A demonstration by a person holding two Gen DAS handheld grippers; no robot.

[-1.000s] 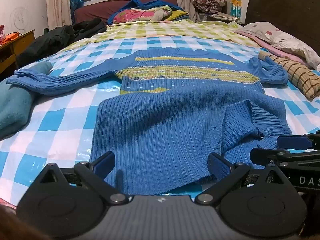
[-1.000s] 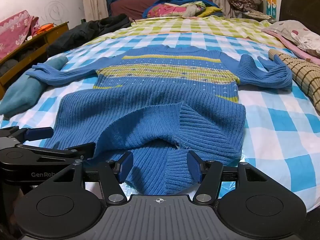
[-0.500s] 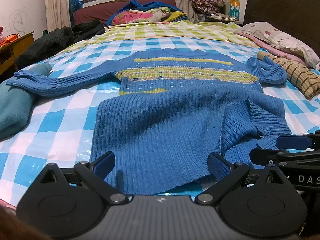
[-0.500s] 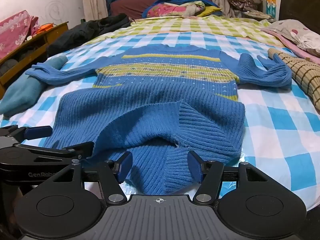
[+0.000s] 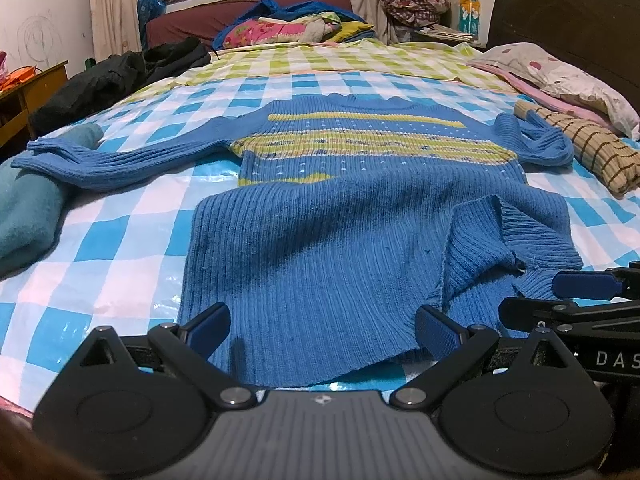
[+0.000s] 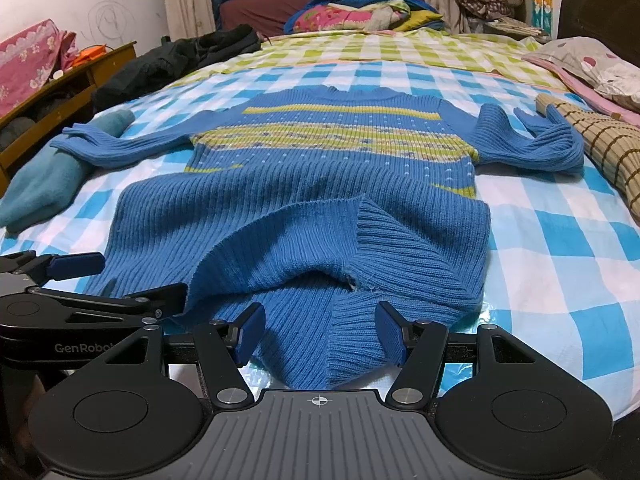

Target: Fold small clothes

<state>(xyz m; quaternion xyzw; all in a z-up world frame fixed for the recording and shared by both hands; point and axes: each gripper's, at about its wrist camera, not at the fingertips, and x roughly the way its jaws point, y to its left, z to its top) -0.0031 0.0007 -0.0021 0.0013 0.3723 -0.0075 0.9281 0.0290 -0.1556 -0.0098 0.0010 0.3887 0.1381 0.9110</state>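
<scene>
A small blue knit sweater (image 5: 340, 216) with yellow-green stripes lies spread on the checked bed, sleeves out to both sides; it also shows in the right wrist view (image 6: 320, 200). Its near hem is rumpled, with the right corner folded up. My left gripper (image 5: 322, 330) is open, its fingers either side of the hem's left part. My right gripper (image 6: 320, 334) is open, its fingers either side of the bunched right hem corner. Each gripper shows at the edge of the other's view.
A teal garment (image 5: 24, 208) lies at the left under the sweater's sleeve. A checked tan roll (image 5: 584, 148) and pillows (image 5: 560, 76) lie at the right. Dark clothes (image 5: 112, 80) and a pile of bedding (image 5: 296, 28) sit at the far end.
</scene>
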